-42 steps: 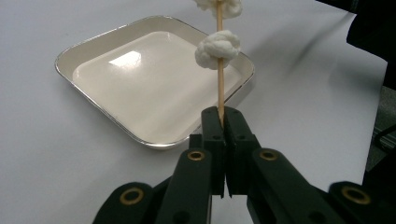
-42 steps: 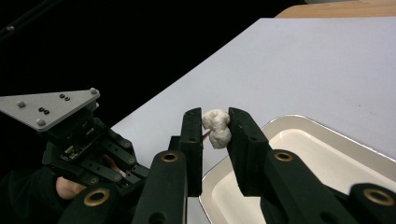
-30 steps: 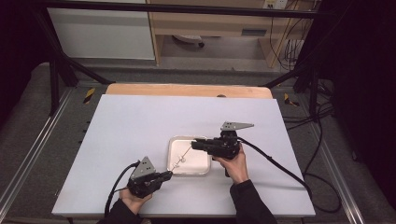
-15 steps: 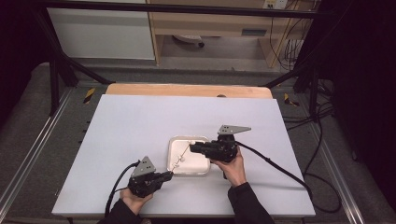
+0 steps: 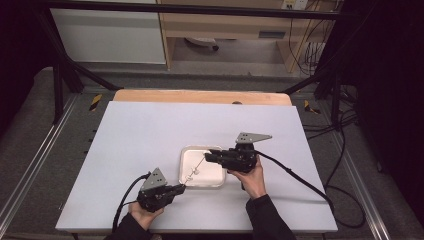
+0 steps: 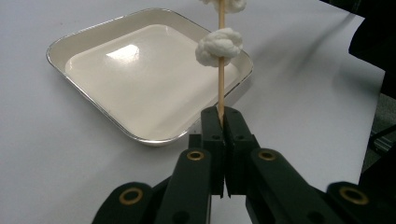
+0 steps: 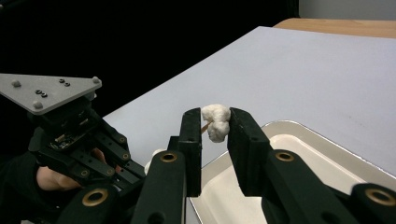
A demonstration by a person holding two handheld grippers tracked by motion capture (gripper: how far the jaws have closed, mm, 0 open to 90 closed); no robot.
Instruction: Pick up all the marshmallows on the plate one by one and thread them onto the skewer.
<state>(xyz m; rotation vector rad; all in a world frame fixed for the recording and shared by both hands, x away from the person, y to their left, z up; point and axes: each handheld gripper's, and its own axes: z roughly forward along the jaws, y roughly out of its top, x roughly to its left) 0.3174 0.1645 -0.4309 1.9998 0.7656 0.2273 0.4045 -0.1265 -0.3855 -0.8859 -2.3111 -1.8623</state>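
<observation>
Counter (image 5: 150,135): white sheet, plain, with the square cream tray (image 5: 216,180) near my edge.

Left tool (image 6: 221,116): clamped together on the butt end of a thin wooden skewer (image 6: 220,88), which rises from the pads and runs out over the tray's near corner. The grip looks firm and centred.

Right tool (image 7: 215,128): its jaws stand a little apart, have just been opening slightly, and flank the far marshmallow (image 7: 216,120) at the skewer's tip. I cannot tell whether the pads touch it.

From above, the skewer (image 5: 196,167) spans between the two tools over the tray, low and slanted.

Lower marshmallow (image 6: 219,45): threaded mid-stick, lumpy, white.

Handling, as I judge it: the skewer is light, stiff and brittle, and likely to snap if levered sideways. The marshmallows are soft, springy and probably tacky; hard pinching would squash or tear them. Best hold is across a marshmallow's flanks, square to the stick, sliding along its axis while the left tool anchors the butt.
</observation>
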